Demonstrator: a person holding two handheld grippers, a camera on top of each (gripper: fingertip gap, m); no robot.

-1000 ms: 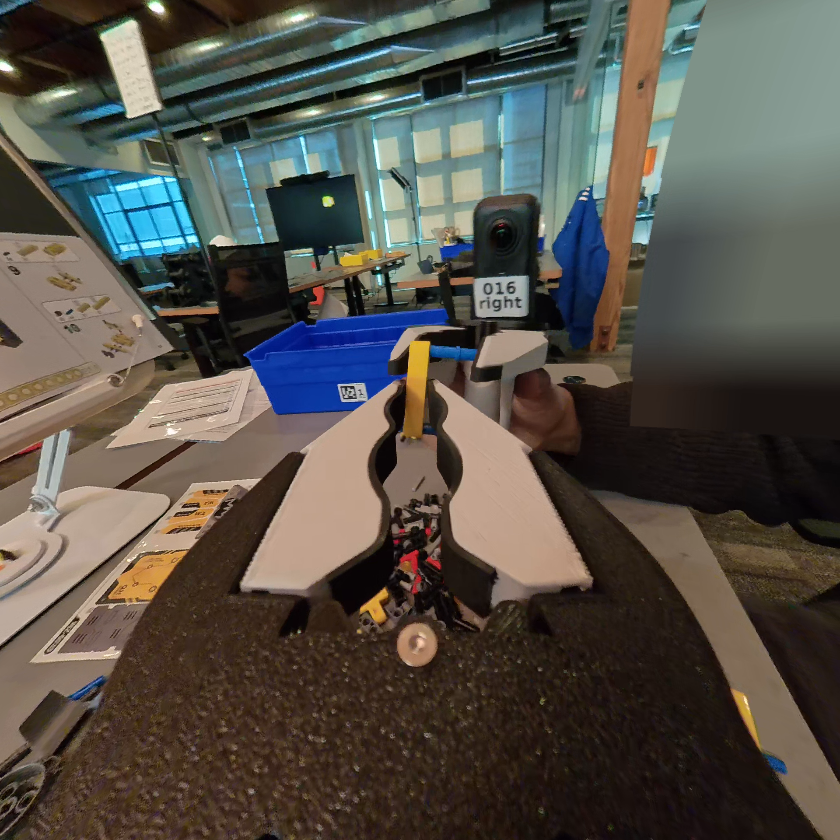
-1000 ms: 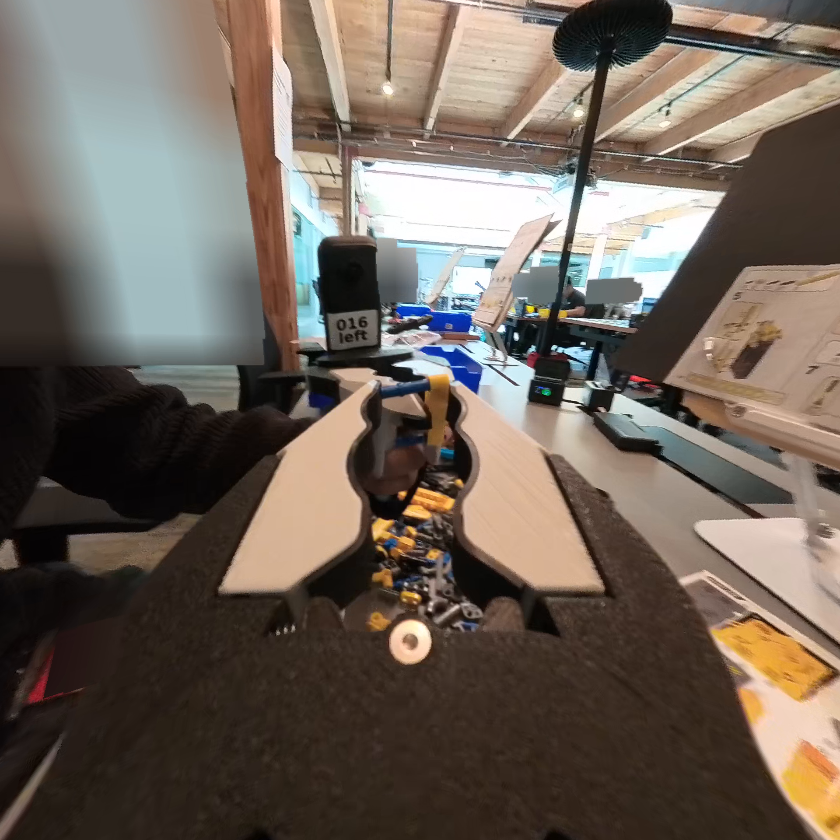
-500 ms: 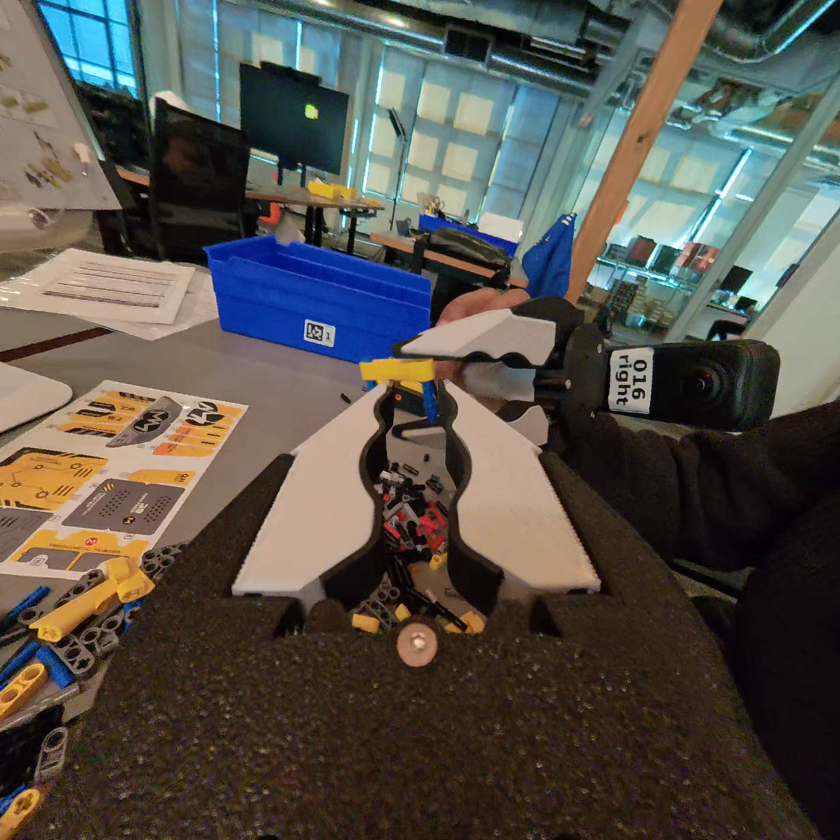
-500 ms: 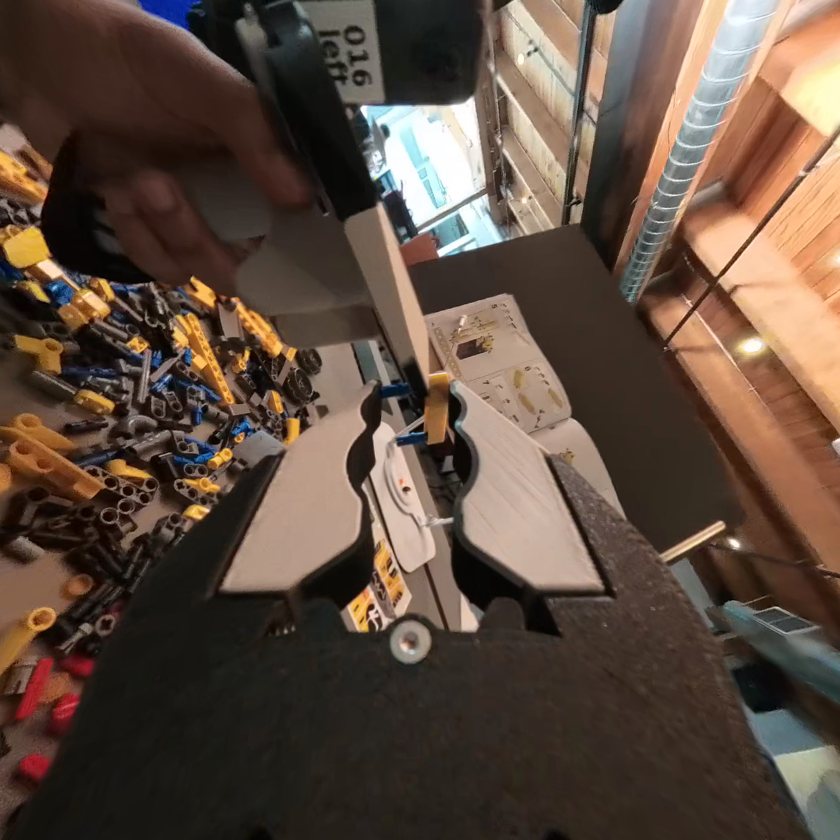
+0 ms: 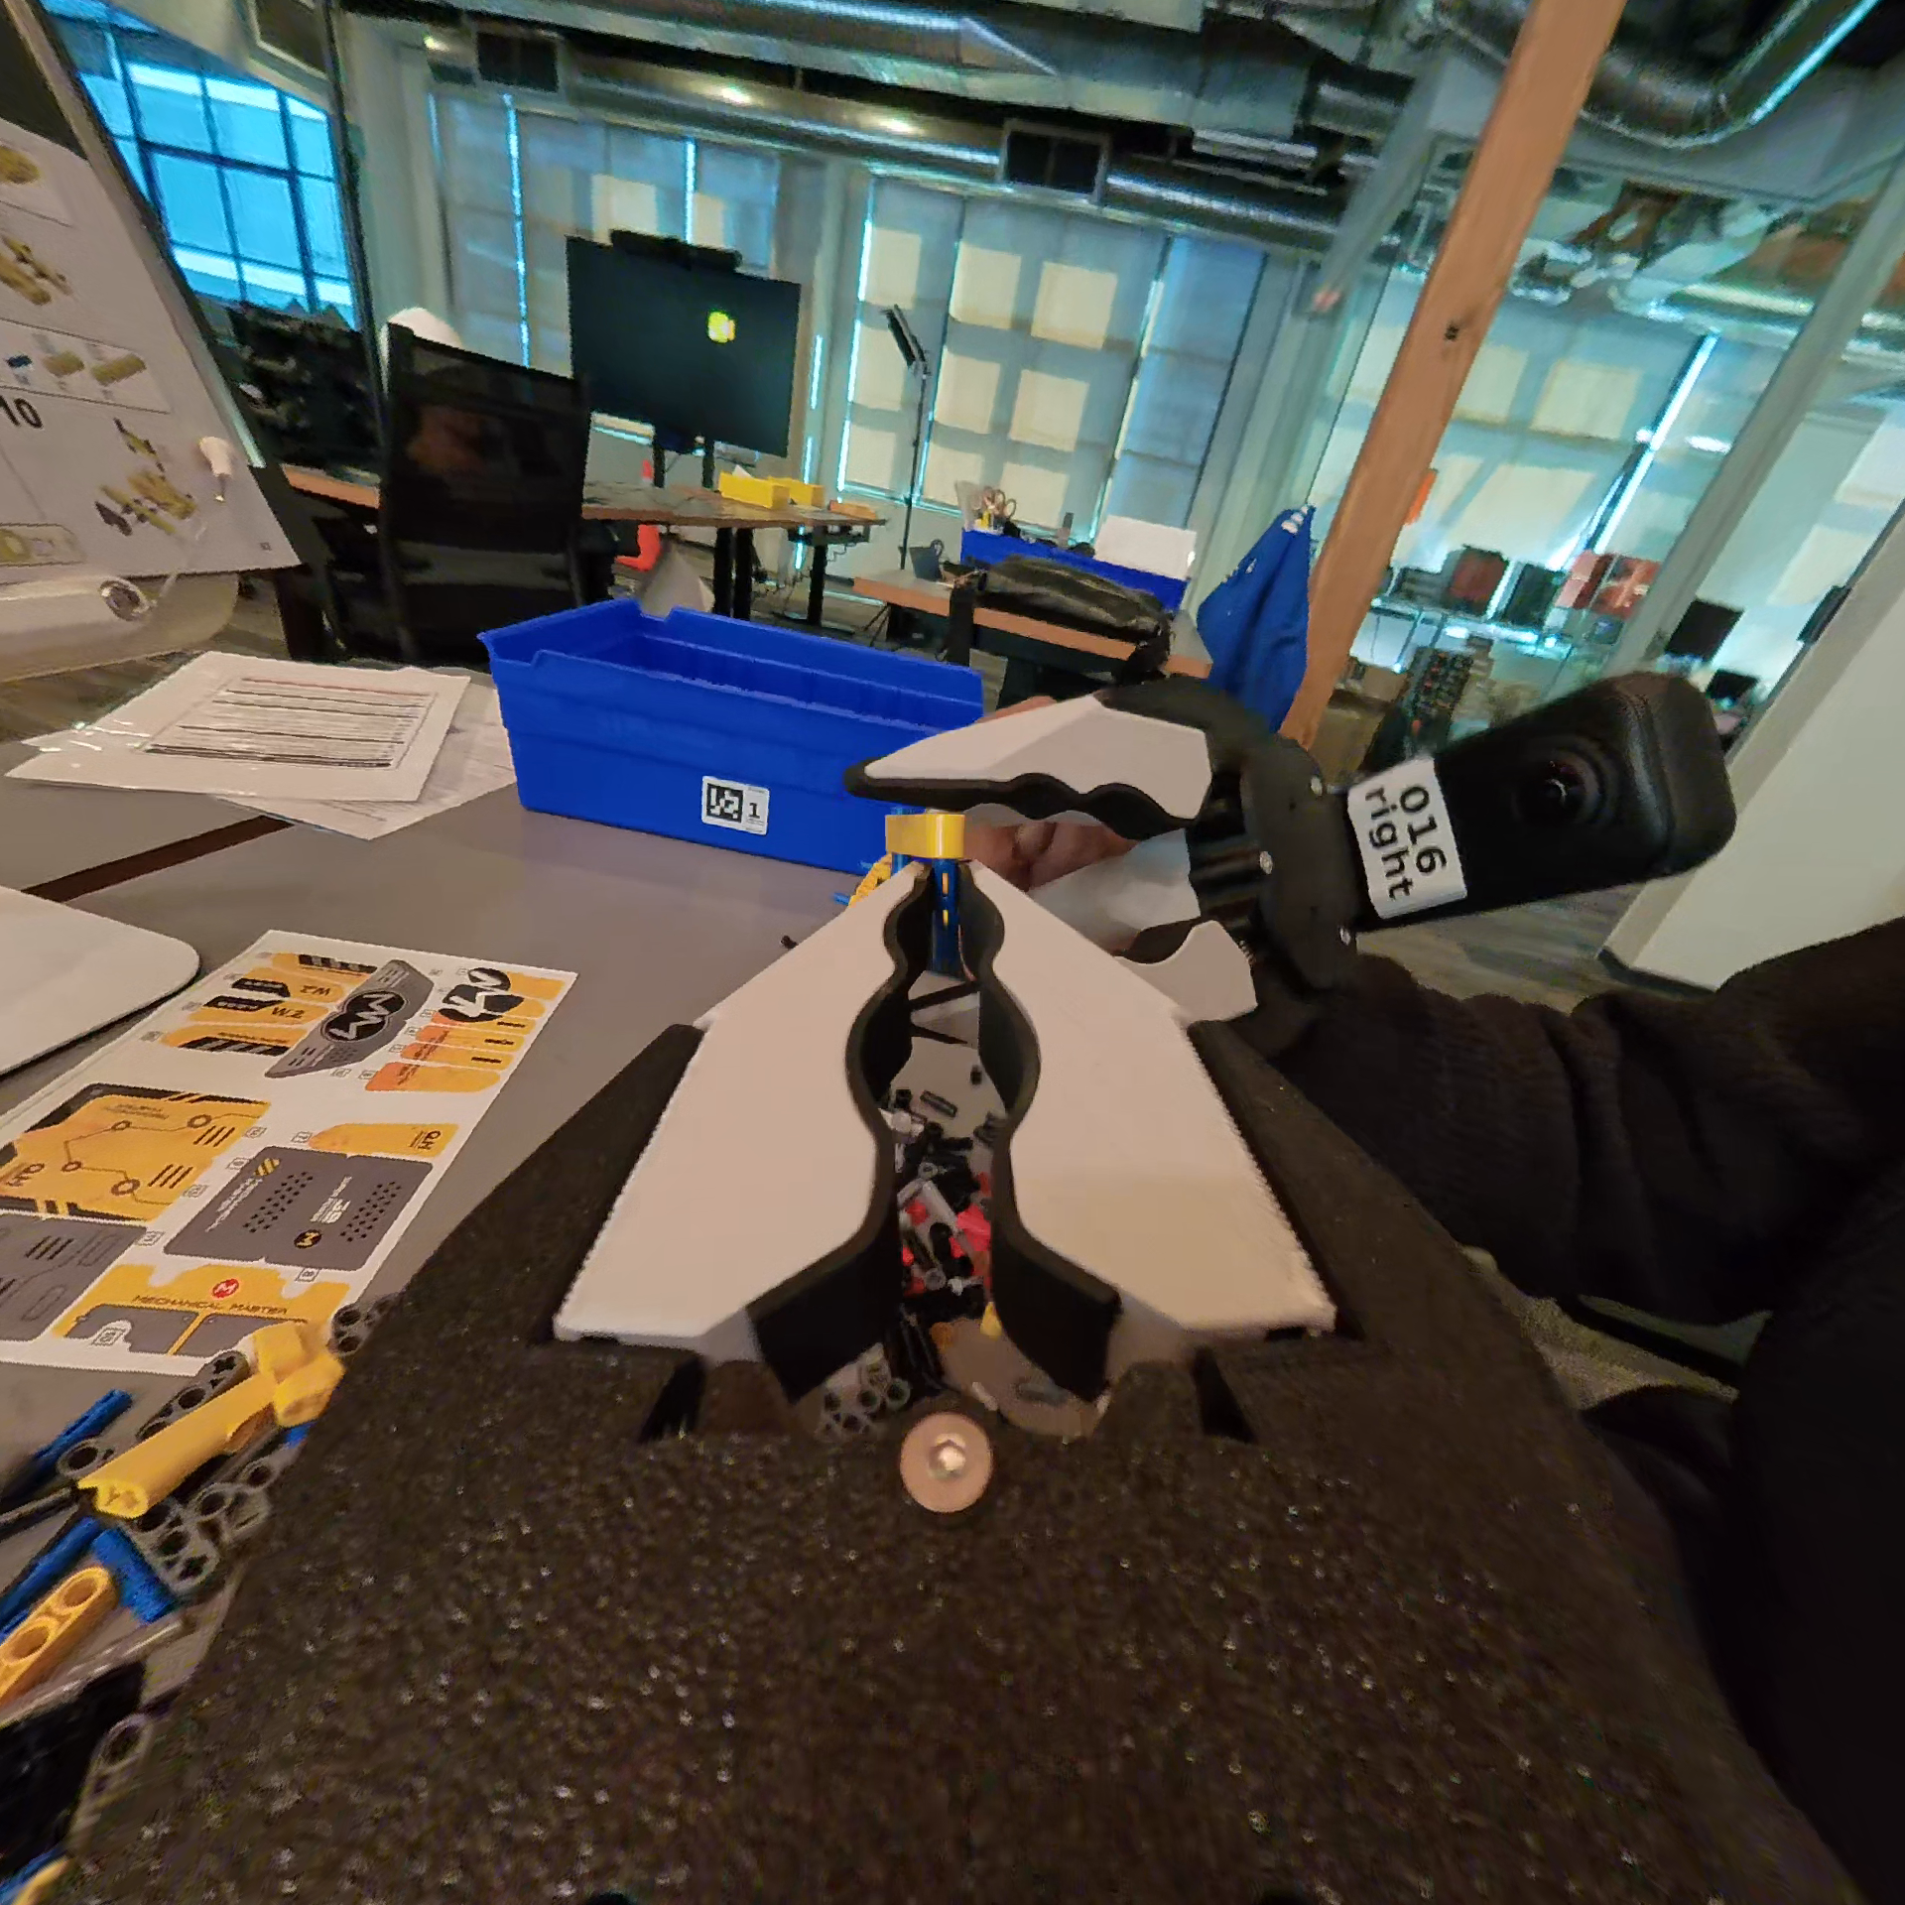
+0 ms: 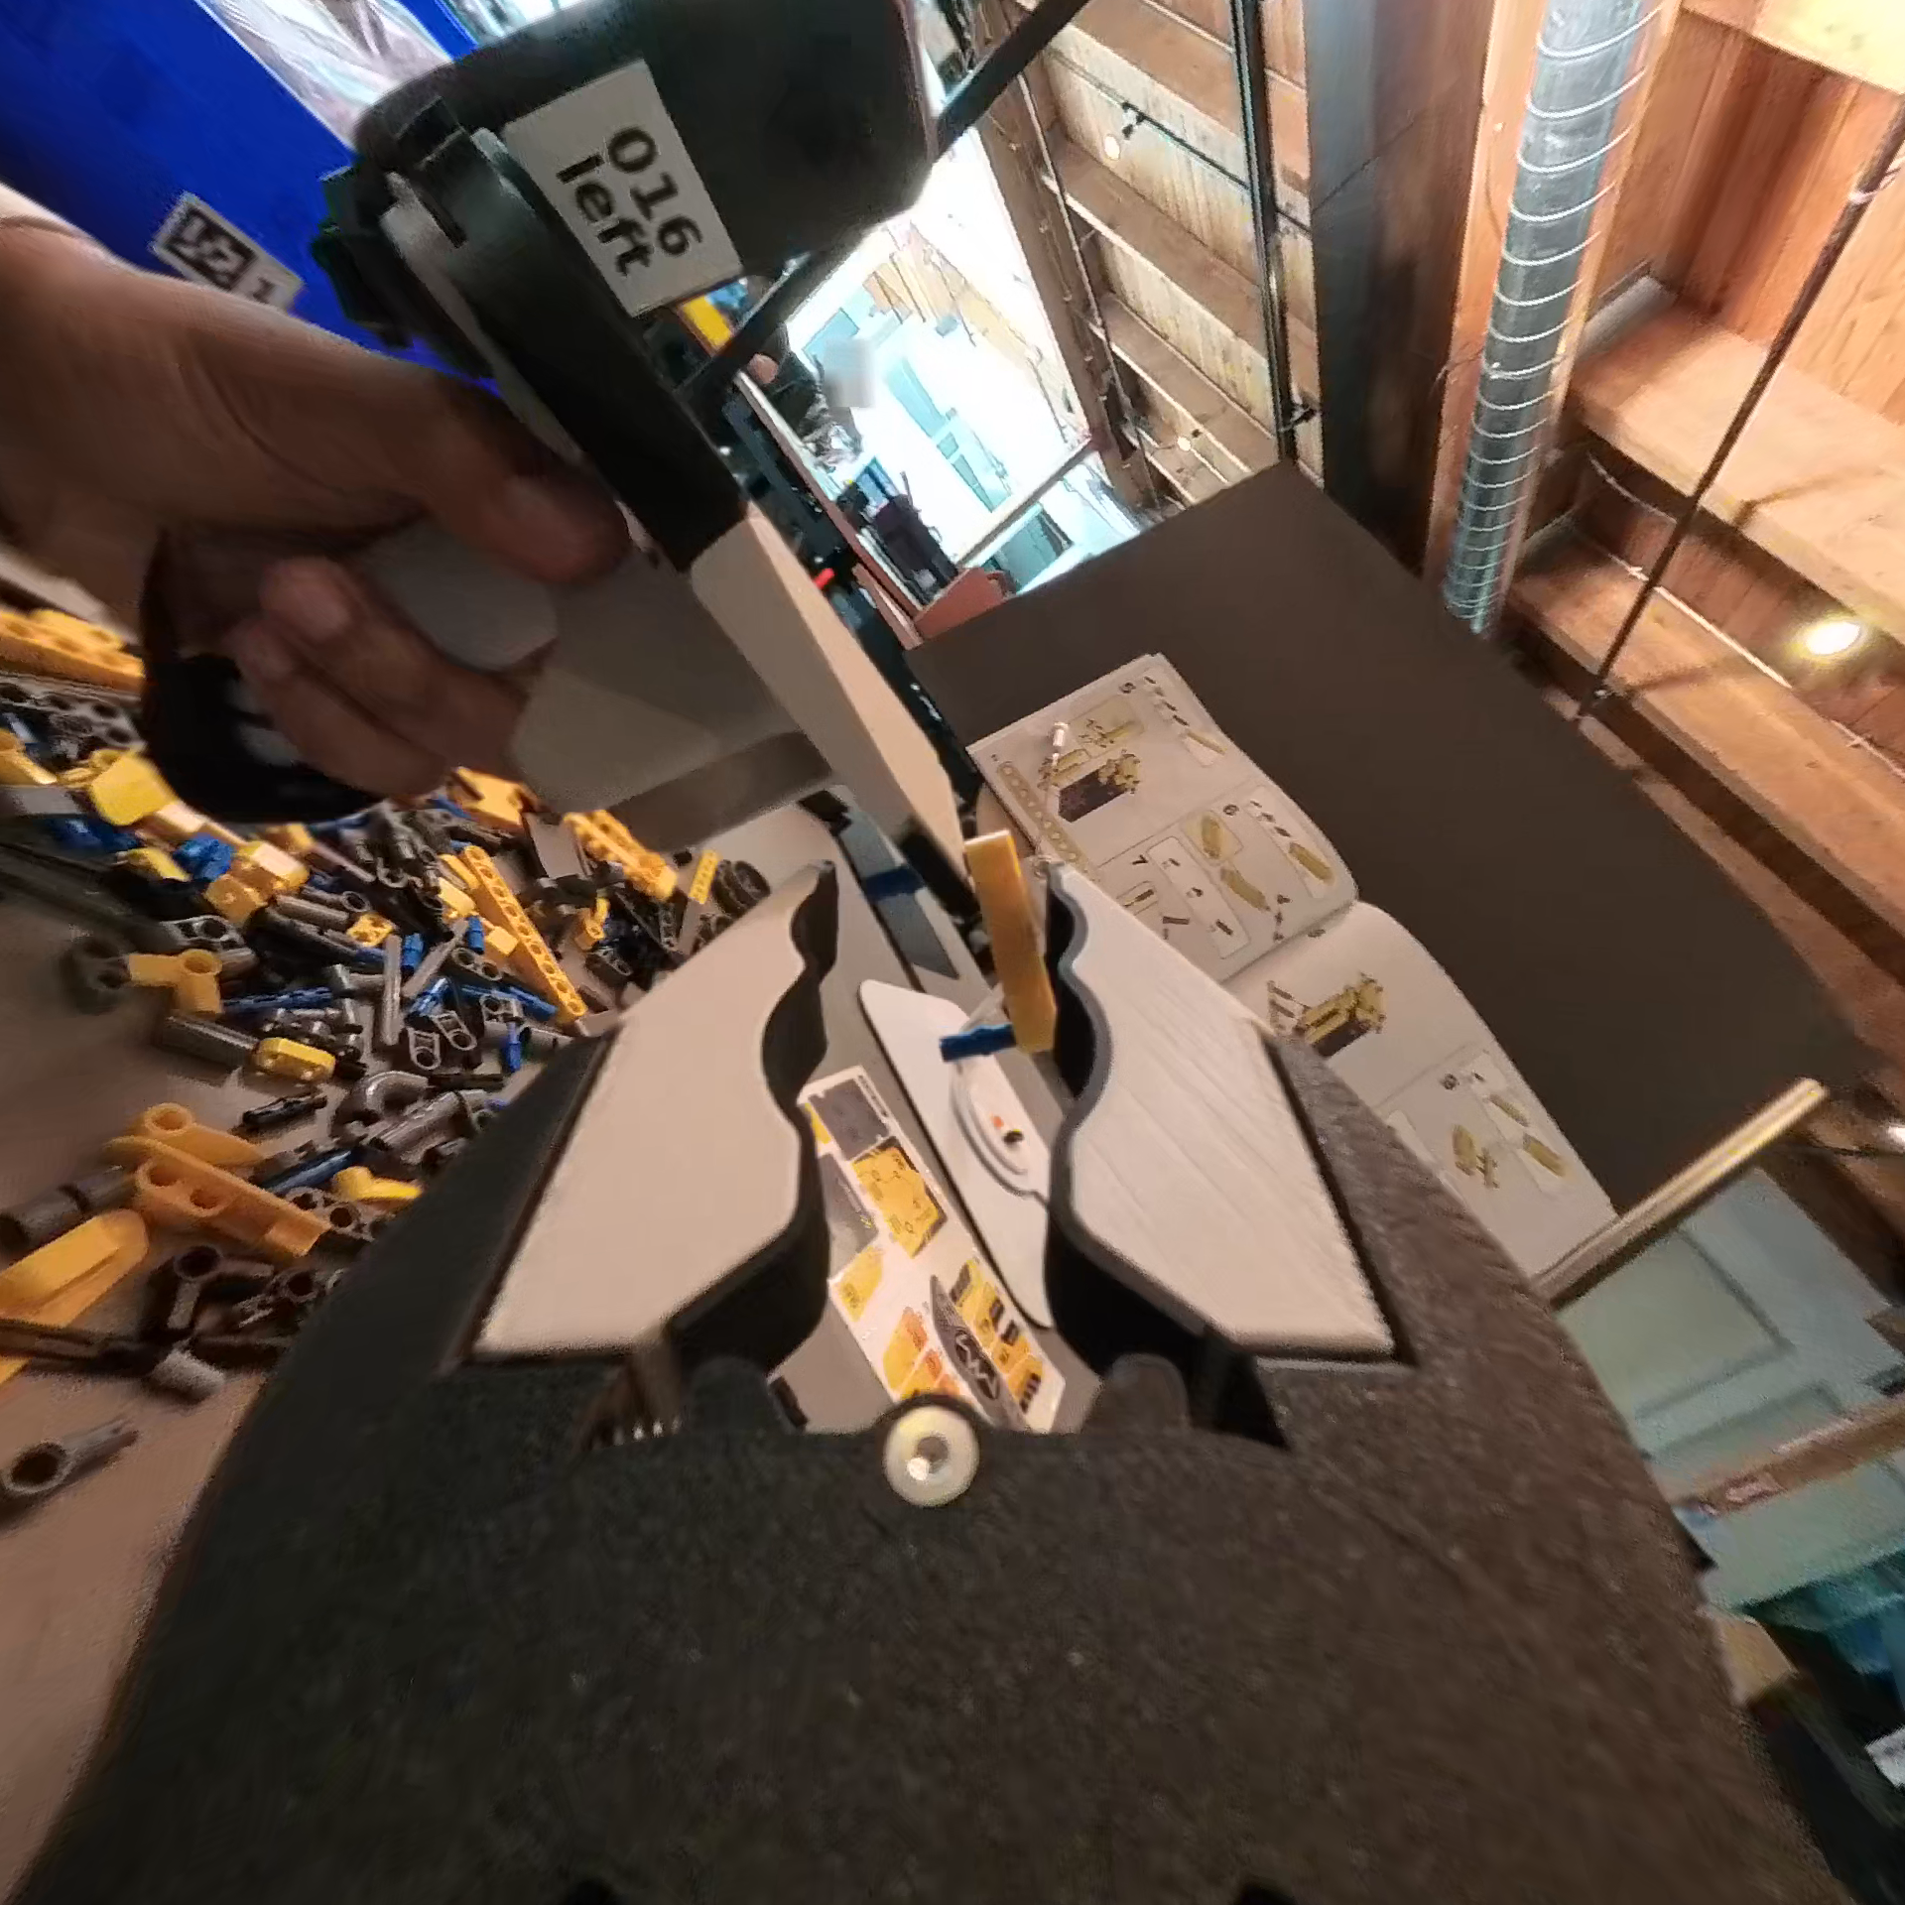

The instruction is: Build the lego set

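Observation:
My left gripper (image 5: pixel 940 897) is shut on a short blue pin (image 5: pixel 943 923) that stands upright between its tips. The pin is plugged into a yellow beam (image 5: pixel 925 833) that lies across its top. My right gripper (image 5: pixel 1000 856) comes in from the right, turned on its side and open. Its upper finger (image 5: pixel 1031 758) rests on top of the beam. In the right wrist view the beam (image 6: pixel 1012 954) leans on the right finger of my open right gripper (image 6: pixel 938 887). A second blue pin (image 6: pixel 969 1043) sticks out of the beam. The left gripper (image 6: pixel 943 845) reaches in from the upper left.
A pile of yellow, blue and black parts (image 6: pixel 309 979) covers the table under the left hand. A sticker sheet (image 5: pixel 258 1134), loose papers (image 5: pixel 268 722) and a blue bin (image 5: pixel 722 711) lie ahead. An open instruction booklet (image 6: pixel 1185 825) leans on a stand. My two grippers' fingertips are within a few centimetres of each other.
Both grippers have turned: the right one has rolled onto its side, and the beam has gone from upright to lying across the pin's top. The right fingers stand slightly wider apart.

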